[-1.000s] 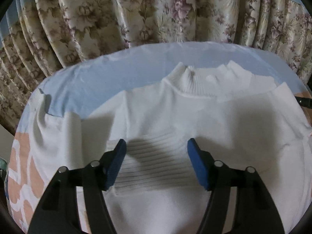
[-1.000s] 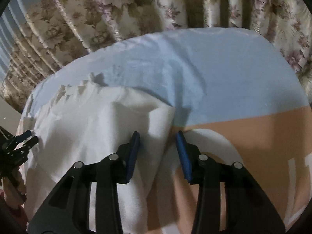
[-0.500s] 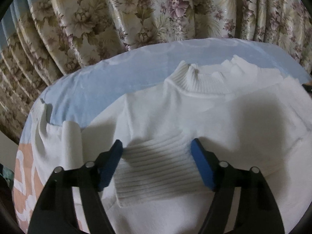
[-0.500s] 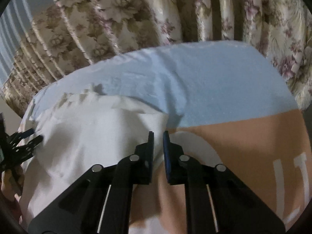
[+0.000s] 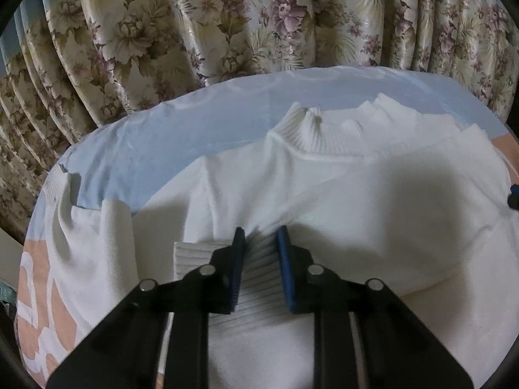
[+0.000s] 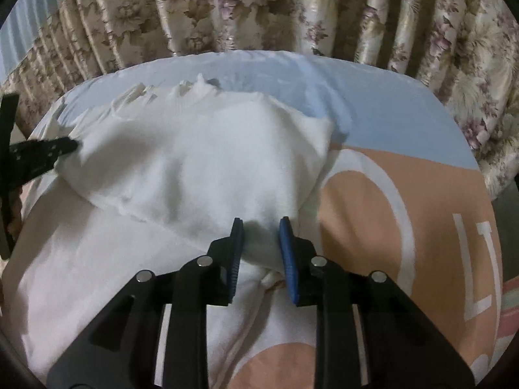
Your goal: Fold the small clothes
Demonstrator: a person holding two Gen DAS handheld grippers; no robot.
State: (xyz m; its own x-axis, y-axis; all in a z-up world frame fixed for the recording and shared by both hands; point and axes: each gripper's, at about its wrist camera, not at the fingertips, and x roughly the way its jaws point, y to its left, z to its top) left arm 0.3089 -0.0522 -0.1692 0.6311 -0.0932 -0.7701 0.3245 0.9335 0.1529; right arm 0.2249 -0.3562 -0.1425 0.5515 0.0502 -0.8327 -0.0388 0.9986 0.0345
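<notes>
Here: one white knit sweater (image 5: 373,201), high ribbed collar, spread on a bed sheet (image 5: 181,136) of pale blue and peach.
Ribbed cuff (image 5: 259,259) folded across the chest, bunched between the pads of the left gripper (image 5: 261,231), whose jaws have just been closing. Right gripper (image 6: 259,223) pinches a lifted fold at the sweater's side edge, jaws just eased slightly wider. Floral curtain (image 5: 259,16) behind.

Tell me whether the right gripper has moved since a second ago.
Yes. The right gripper has moved left, from the peach sheet onto the sweater, pinching its fold.
</notes>
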